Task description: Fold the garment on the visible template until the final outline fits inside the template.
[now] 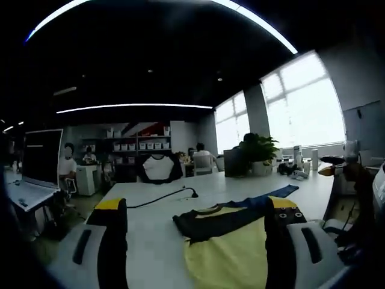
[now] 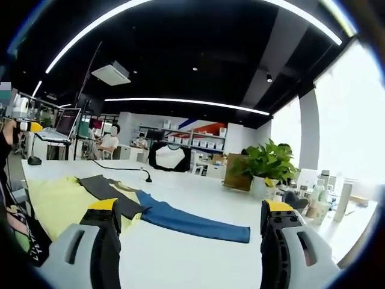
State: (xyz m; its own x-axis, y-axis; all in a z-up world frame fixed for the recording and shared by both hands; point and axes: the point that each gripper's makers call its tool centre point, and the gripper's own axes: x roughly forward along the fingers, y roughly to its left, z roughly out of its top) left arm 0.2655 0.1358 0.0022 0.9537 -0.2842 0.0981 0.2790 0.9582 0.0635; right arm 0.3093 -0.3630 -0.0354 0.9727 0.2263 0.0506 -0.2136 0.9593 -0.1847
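White table (image 1: 156, 241): a yellow, dark grey and blue garment (image 1: 231, 232) is laid flat on it; a black cable (image 1: 162, 197) is run across the far part; a potted plant (image 2: 267, 171) and bottles (image 2: 328, 198) are set near its edge.

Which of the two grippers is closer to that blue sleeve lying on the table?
Probably the right gripper: the blue sleeve stretches across just beyond its open jaws. From the left gripper, the sleeve lies farther off, past the yellow body.

Looks like an open-plan office or lab: long white table (image 1: 180, 198), monitor (image 1: 42, 156) at left, shelves of storage bins (image 2: 192, 143) mid-frame, people seated at desks, big windows (image 1: 301, 102) on the right.
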